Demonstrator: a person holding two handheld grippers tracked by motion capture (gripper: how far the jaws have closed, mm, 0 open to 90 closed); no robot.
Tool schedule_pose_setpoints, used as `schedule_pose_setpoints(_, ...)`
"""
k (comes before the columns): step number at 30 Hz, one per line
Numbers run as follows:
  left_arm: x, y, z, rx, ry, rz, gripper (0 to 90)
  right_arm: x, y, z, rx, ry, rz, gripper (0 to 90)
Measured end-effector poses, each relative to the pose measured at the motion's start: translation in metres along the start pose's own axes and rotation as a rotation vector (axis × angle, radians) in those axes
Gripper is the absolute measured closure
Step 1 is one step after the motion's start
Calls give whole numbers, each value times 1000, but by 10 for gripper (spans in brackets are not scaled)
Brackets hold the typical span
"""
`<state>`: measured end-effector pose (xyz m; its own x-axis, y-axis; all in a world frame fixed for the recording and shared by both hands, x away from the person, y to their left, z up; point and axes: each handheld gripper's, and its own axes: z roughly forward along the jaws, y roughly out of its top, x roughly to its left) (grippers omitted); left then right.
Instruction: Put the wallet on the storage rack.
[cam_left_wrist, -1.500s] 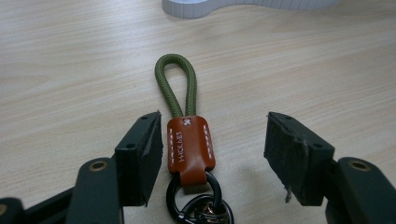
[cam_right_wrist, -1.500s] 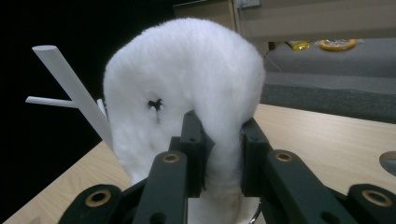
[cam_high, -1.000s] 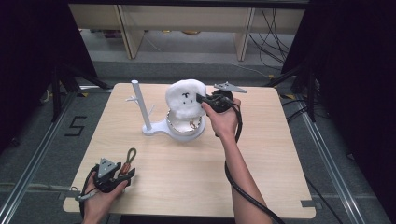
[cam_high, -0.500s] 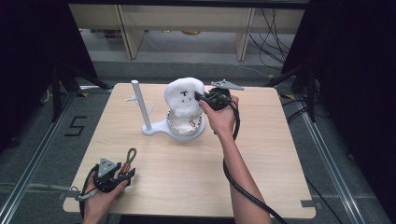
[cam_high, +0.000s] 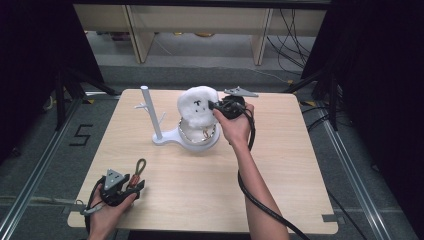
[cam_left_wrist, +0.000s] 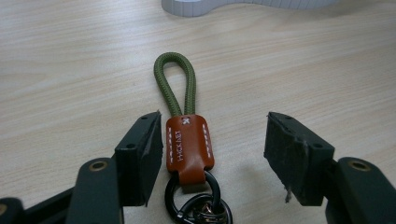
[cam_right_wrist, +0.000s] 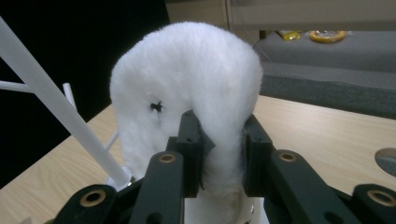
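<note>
The right gripper pinches the white plush above the stand, not yet released, while the left gripper rests open around the keychain lying unlifted on the tabletop.

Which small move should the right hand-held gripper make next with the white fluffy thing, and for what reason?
Probably a slow lift straight up. The right hand-held gripper pinches the white fluffy scrunchie, which hangs over the dish of the white jewelry stand, beside its post. Its jaws have just been opening slightly, so the grip may need firming first.
</note>
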<state>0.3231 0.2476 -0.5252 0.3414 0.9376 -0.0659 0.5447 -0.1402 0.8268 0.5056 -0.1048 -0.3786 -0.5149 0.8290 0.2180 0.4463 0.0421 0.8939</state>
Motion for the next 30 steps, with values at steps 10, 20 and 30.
schedule_pose_setpoints(10,1,0,-1,-1,3,9,364,-1,-18,11,87,1,6,738)
schedule_pose_setpoints(20,0,0,-1,-2,1,10,364,0,-24,21,222,-37,-34,739)
schedule_pose_setpoints(30,0,0,-1,-6,-2,13,363,0,-29,26,250,-69,-57,649)
